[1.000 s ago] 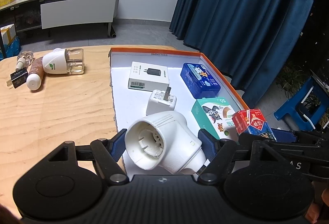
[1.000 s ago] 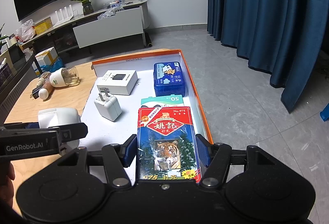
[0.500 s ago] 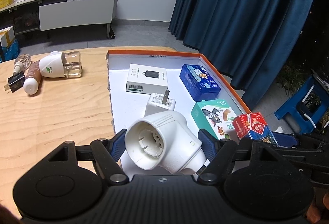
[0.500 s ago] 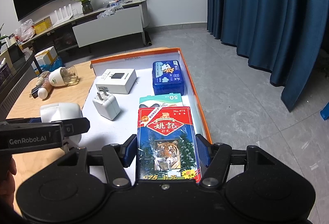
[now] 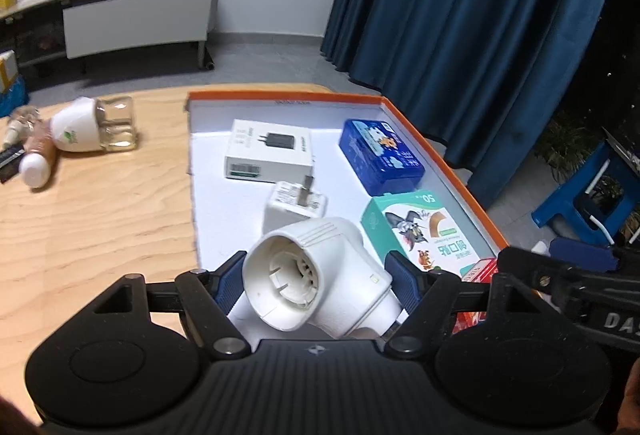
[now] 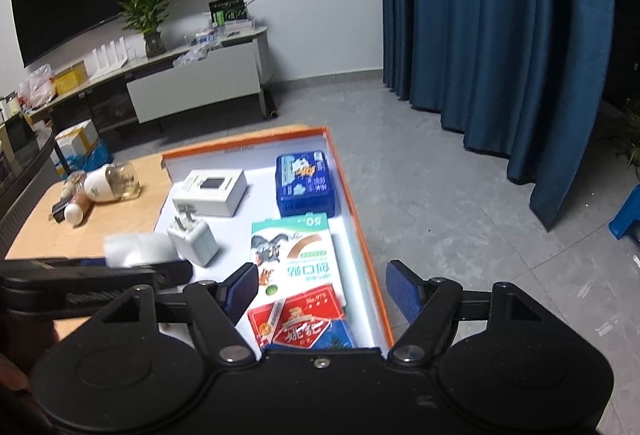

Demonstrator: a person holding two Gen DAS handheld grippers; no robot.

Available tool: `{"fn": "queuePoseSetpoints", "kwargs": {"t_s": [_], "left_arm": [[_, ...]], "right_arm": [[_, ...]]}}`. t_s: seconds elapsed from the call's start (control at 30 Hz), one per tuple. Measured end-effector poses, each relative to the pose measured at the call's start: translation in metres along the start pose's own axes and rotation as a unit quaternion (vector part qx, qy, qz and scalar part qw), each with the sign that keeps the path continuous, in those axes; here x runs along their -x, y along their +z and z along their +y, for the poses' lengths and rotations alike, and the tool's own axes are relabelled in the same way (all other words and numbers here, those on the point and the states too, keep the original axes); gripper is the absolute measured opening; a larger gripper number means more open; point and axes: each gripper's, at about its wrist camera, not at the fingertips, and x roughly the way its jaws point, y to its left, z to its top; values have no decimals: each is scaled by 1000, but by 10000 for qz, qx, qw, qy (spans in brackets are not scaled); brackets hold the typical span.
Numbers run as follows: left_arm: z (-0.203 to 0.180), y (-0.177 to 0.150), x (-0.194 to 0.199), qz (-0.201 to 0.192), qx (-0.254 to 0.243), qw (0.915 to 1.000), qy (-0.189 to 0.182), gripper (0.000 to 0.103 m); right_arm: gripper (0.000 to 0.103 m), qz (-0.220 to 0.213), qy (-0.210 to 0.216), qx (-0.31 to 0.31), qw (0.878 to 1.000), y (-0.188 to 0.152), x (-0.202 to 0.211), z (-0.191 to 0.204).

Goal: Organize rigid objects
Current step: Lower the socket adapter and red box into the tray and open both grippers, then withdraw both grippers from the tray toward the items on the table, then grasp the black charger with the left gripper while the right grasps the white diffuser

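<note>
Item: white plug-in device (image 5: 320, 279), pinched across its body by my left gripper (image 5: 316, 281), over the tray's (image 5: 440, 159) six o'clock end. Judged rigid, light, slick; flat flanks gripped best. My right gripper (image 6: 322, 289) stood spread, empty, card pack (image 6: 304, 323) below.

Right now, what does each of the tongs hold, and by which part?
Left tongs grip the white plug-in device by its two sides. Right tongs are open, holding nothing; the red card pack lies in the tray below.
</note>
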Motion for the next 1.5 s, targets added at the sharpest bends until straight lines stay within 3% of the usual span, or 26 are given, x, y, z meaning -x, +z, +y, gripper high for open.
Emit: {"fn": "queuePoseSetpoints", "kwargs": {"t_s": [0.1,0.33,0.5,0.73,0.93,1.13,1.4,1.5], "left_arm": [[2,2,1,-19,63,9999,-101,93],[23,6,22,-177,244,9994,140,94],[61,8,45,-327,480,9963,636,94],[142,6,71,-503,1045,9817,1510,94],[190,17,72,-601,1417,9696,1903,94],[224,32,51,-601,1107,9685,2148,94],[261,44,10,-417,27,9819,1850,93],[270,50,-5,-376,-294,9835,1744,87]], "right_arm": [[85,-89,-15,36,10000,4,4,2],[86,-214,175,149,9995,15,6,20],[86,-196,487,480,9975,24,-2,54],[86,-141,1052,841,9908,33,-14,107],[86,-71,1225,1094,9864,38,-23,137],[86,5,1256,1269,9839,45,-36,148],[86,187,1244,1134,9856,50,-58,150],[86,213,1193,1139,9861,52,-65,152]]}}
